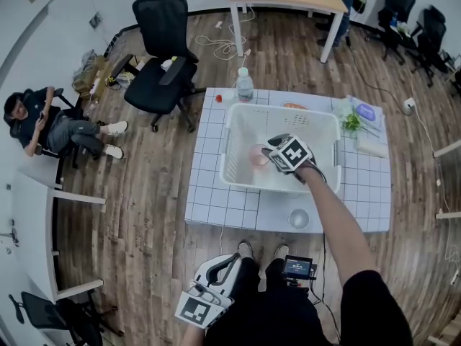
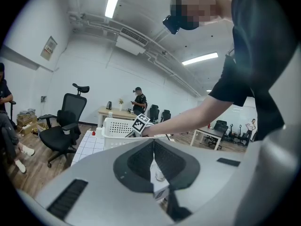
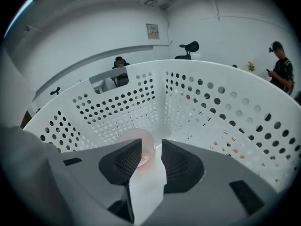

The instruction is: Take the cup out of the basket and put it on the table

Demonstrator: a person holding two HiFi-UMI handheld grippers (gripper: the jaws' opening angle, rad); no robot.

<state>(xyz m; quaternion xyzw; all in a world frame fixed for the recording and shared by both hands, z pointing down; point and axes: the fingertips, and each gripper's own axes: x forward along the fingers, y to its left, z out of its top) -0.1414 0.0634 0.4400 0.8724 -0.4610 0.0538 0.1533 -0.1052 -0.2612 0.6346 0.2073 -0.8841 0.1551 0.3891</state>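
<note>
- The left tongs [image 2: 153, 147] are held low, near the person's body and well short of the table [image 1: 216, 207]. Their 2 jaws are closed on each other with nothing between them, so they take no part for now.
- The cup [image 3: 136, 135], pink and translucent, is inside the basket [image 3: 117, 102], on its floor. It is just ahead of the right tongs' tips and in line with the gap between them.
- The right tongs [image 3: 150, 144] reach down into the basket with the jaws apart. The pads flank the cup's near side but do not press on it.
- Step in hand, as I judge it: the approach to the grasp; the cup is not yet taken.
- Next move: push slightly further so the cup wall sits between the pads, close, then lift clear of the basket rim toward the bare table beside it.
</note>
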